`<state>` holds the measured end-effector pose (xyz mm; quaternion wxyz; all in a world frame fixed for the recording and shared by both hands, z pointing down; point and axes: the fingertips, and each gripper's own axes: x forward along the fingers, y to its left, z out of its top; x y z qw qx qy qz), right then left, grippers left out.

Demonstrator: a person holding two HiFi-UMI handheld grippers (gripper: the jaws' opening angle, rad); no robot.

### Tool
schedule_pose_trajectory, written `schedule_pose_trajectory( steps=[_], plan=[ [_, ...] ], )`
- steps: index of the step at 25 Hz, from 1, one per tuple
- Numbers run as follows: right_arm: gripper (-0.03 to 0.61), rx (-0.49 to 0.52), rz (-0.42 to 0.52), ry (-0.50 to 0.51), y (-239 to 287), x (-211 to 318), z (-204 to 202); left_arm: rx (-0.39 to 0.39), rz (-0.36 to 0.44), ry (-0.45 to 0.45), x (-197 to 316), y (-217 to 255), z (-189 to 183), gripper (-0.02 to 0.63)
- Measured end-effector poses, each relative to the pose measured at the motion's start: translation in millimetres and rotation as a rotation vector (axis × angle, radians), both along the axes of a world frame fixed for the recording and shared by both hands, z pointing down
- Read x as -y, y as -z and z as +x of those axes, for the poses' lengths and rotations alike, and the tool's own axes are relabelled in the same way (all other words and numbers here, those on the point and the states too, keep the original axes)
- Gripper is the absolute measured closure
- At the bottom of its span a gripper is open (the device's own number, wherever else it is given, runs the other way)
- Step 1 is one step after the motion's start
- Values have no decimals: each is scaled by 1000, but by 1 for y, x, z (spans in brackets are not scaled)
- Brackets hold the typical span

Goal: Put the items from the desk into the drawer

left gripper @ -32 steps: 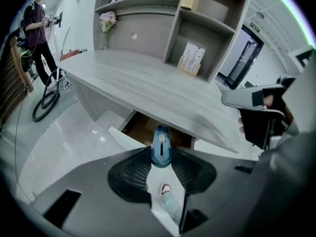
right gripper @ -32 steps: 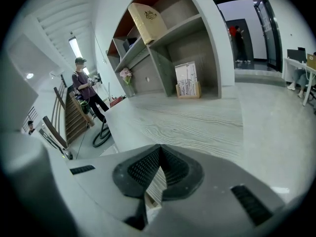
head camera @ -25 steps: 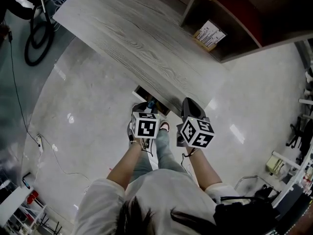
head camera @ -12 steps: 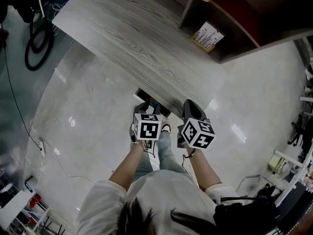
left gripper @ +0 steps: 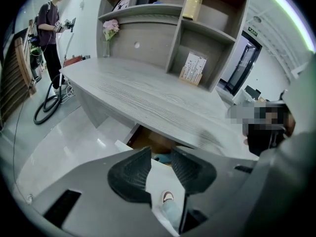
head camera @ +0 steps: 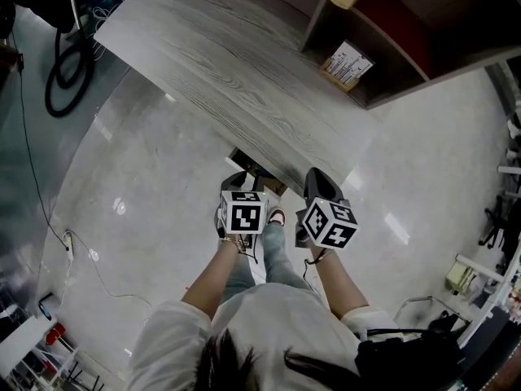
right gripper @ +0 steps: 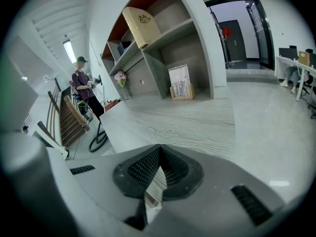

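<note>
**Standing at the open drawer with both tongs empty**

Hanging low in front of the person's body, the left gripper (left gripper: 160, 168) and the right gripper (right gripper: 159, 154) sat just short of the near edge of the desk (head camera: 236, 63). Neither reached over the top. That fitted a pause rather than a pick-up, since nothing lay within range of either one.

The left tongs stood moderately open with nothing between the pads. Through the gap showed only pale floor, the person's shoe (left gripper: 167, 197) and the drawer (head camera: 254, 169) beyond. The right tongs were closed, tips meeting and holding nothing, its camera looking out across the wood grain toward the shelf unit (head camera: 391, 47).

The drawer stood partly open beneath the desk's front edge, directly ahead of the left gripper, probably so that things could be dropped in from above. Something blue-green (left gripper: 162, 157) lay inside it, too small to identify. No loose item showed anywhere on the desk top in any view. The only object near it was a printed box (head camera: 348, 62) standing in the shelf unit, apart from the desk surface.

Judging by this, the transfer looked finished or close to it, and the parted left jaws lined up with the drawer front suggested closing it might be what was left.
</note>
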<state>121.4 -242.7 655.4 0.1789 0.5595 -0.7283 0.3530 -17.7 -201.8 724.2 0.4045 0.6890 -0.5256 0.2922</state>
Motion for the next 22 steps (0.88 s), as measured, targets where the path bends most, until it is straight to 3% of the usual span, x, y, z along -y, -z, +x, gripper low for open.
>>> schedule_pose_trajectory(
  steps=[3, 13, 22],
  plan=[
    [580, 0, 4, 3, 2, -1, -1, 1, 1, 10, -2, 1, -2, 483],
    [580, 8, 24, 9, 13, -5, -6, 50, 31, 54, -4, 15, -17, 593],
    [580, 18, 75, 9, 40, 0, -7, 35, 109, 60, 6, 49, -15, 606]
  ],
)
